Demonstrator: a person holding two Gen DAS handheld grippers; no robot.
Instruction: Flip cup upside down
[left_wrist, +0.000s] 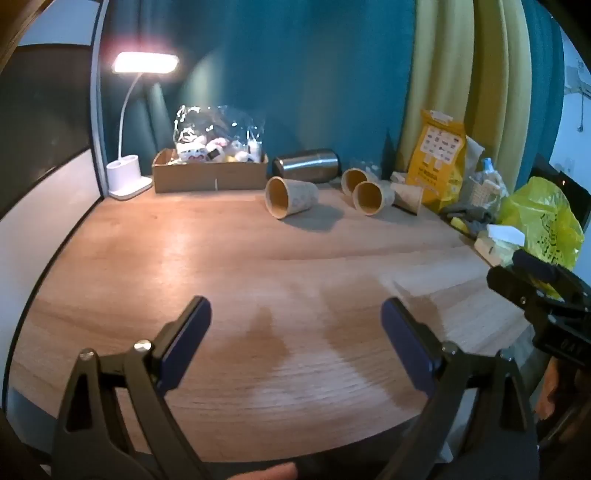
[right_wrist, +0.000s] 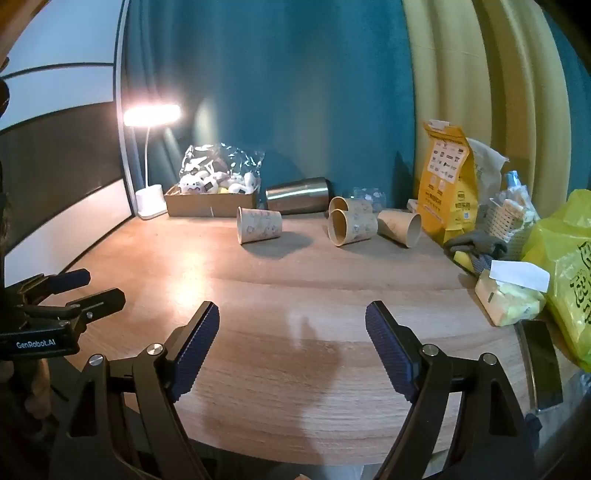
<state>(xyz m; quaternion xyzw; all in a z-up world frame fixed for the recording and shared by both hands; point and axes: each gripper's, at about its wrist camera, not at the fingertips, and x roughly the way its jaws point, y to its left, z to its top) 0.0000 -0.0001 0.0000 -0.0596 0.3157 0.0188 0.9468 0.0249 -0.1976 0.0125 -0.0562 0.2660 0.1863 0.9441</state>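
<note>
No tan paper cup (left_wrist: 290, 196), lying mid-frame, was yet gripped; both left gripper (left_wrist: 295, 321) and right gripper (right_wrist: 291, 325) were held apart, so an approach was called for.

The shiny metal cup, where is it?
The steel tumbler lies on its side at the back of the table, by the teal curtain, between the cardboard box and the paper cups.

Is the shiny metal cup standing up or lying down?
Lying down. The metal cup rests on its side on the table, behind the paper cups.

Four cups (right_wrist: 259, 229) lie before the tumbler (right_wrist: 297, 199).
</note>
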